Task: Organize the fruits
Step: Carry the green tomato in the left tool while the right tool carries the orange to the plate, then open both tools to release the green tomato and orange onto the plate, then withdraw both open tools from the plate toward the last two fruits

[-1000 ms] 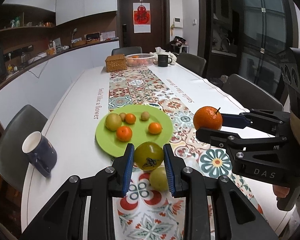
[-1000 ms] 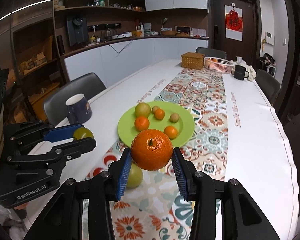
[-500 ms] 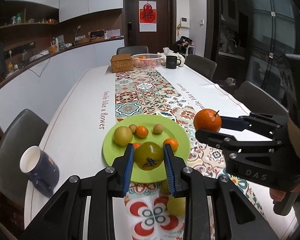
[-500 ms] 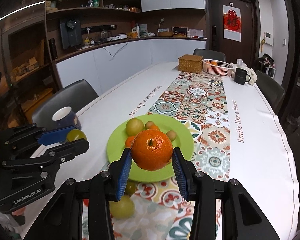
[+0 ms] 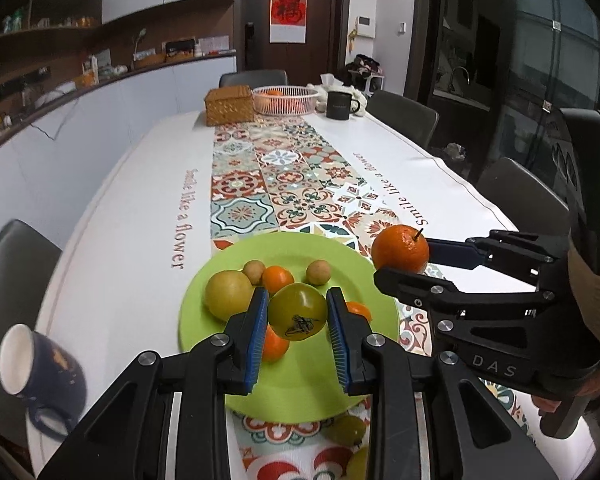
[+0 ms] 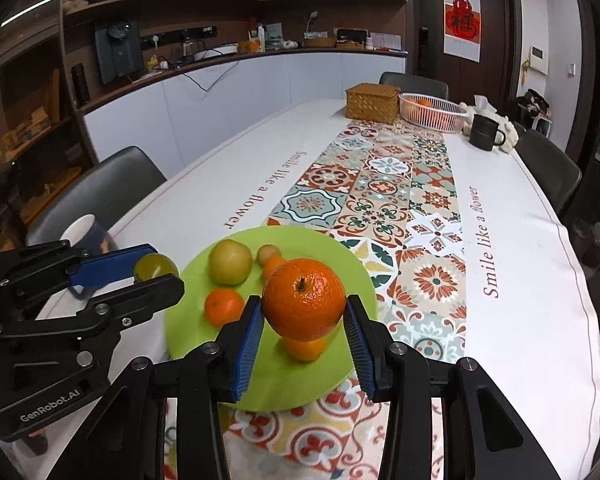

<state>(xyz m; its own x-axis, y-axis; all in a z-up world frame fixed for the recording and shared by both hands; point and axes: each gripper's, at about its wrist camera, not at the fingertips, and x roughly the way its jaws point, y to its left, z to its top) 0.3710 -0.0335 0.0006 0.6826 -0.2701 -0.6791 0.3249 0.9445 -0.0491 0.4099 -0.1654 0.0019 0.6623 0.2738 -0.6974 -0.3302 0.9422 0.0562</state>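
Both loads are up over the green plate (image 5: pixel 204 344) here! The left hand-held gripper (image 5: pixel 297 314) is clamped on a green tomato (image 5: pixel 297 312), and the right hand-held gripper (image 6: pixel 304 314) pinches a big orange (image 6: pixel 304 304) between its blue pads, each held above the dish rather than resting on it.

The risk, to my eye: the plate is already crowded with a yellow-green fruit (image 5: pixel 227 294), small oranges (image 5: pixel 278 278) and two little brown fruits (image 5: pixel 318 273). Let either round load go from this height and it could bounce, knock the small ones off the rim, or roll away across the cloth. The two tools sit near each other, so they might clash going down together.

Underneath, a long tabletop (image 6: pixel 532 264) in white cloth with a tiled patterned runner (image 6: pixel 384 196). Another greenish fruit (image 5: pixel 346 430) lies on the runner just short of the plate. A blue mug (image 5: pixel 40 376) sits left; basket, black mug and chairs lie beyond, with kitchen shelving behind
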